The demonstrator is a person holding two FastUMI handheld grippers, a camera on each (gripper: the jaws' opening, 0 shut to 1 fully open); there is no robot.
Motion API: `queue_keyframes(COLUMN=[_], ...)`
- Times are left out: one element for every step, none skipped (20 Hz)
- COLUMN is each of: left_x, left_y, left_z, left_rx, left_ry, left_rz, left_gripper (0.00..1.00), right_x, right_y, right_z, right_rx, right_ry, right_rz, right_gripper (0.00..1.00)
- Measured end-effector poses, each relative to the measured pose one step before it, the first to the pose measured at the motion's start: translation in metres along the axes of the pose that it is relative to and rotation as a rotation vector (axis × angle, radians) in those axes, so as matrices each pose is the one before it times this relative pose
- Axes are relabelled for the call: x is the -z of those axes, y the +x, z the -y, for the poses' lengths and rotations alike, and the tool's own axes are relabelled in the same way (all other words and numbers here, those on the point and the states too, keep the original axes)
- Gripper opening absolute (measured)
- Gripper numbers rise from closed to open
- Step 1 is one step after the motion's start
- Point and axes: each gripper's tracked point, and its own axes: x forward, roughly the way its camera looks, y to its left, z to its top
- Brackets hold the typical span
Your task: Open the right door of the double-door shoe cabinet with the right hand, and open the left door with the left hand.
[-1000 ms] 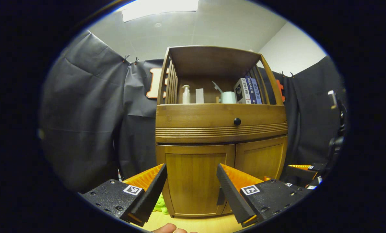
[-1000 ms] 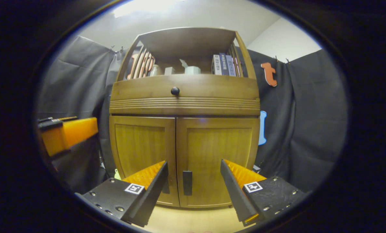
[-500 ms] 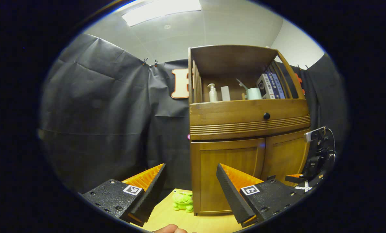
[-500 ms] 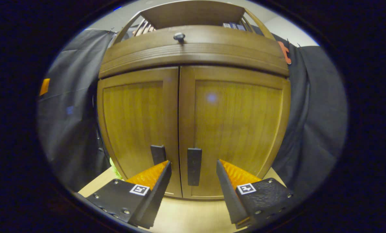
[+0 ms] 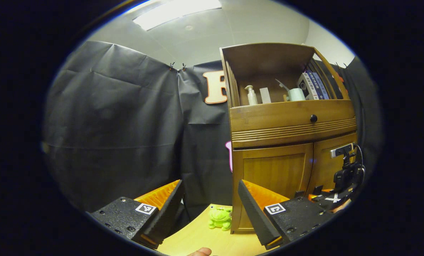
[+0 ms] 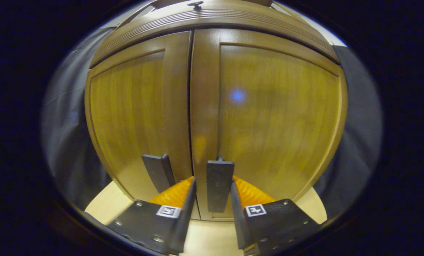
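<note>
In the right gripper view, the right gripper had its fingers narrowed around the right door's handle, one on either side; whether they pressed on it could not be told. That handle was a dark bar with its long axis upright, low on the right door beside the centre seam. Just left of the seam, the left door's handle stood likewise on the left door. Both doors lay closed.

In the left gripper view, the left gripper was wide open and held nothing. Ahead of it on the counter sat a green frog toy, touching or just beside the shoe cabinet, which stood ahead and right.
</note>
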Motion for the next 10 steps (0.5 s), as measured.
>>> queue_keyframes(left_x=[-0.00031,-0.0005,0.00054,-0.00006,0.00102,0.0,0.00069,0.0005,0.00022,-0.00026], left_y=[0.00012,0.00014,0.00108,0.00028,0.00009,0.00031,-0.00078,-0.00004,0.00012,-0.00072], left_z=[-0.002,-0.00086,-0.00005,0.00063,0.00164,0.00195,0.00204,0.00222,0.00262,0.00266], left_rx=[-0.0053,-0.00249,-0.0008,0.00157,0.00491,0.00666,0.00799,0.00791,0.00865,0.0092], left_ry=[0.00114,0.00056,-0.00067,-0.00245,-0.00327,-0.00475,-0.00443,-0.00268,-0.0022,-0.00311], left_rz=[0.00088,0.0012,0.0007,-0.00062,-0.002,-0.0008,-0.0025,-0.00376,-0.0024,0.00056], left_gripper=[0.92,0.92,0.92,0.95,0.92,0.92,0.92,0.93,0.94,0.95], right_x=[-0.00445,0.00089,-0.00104,-0.00014,-0.00215,-0.00033,0.00027,0.00218,-0.0002,-0.00003], right_y=[-0.00654,-0.00461,0.00283,0.0014,-0.00118,-0.00214,-0.00035,-0.00093,-0.00091,-0.00017], right_z=[-0.0037,0.004,0.00304,0.00003,0.00057,-0.00067,-0.00002,-0.00022,0.00025,0.00013], right_rx=[-0.00935,0.01683,0.00596,0.00658,0.00519,0.00074,-0.00129,-0.00088,0.00121,0.00197], right_ry=[0.01599,0.00542,0.00861,-0.00399,0.00771,0.0017,0.00288,0.0032,-0.00238,-0.00724], right_rz=[0.00185,-0.00874,0.00811,-0.00125,0.00402,0.00037,-0.00158,-0.00042,0.00328,0.00164], right_gripper=[0.41,0.34,0.31,0.31,0.31,0.25,0.25,0.25,0.25,0.25])
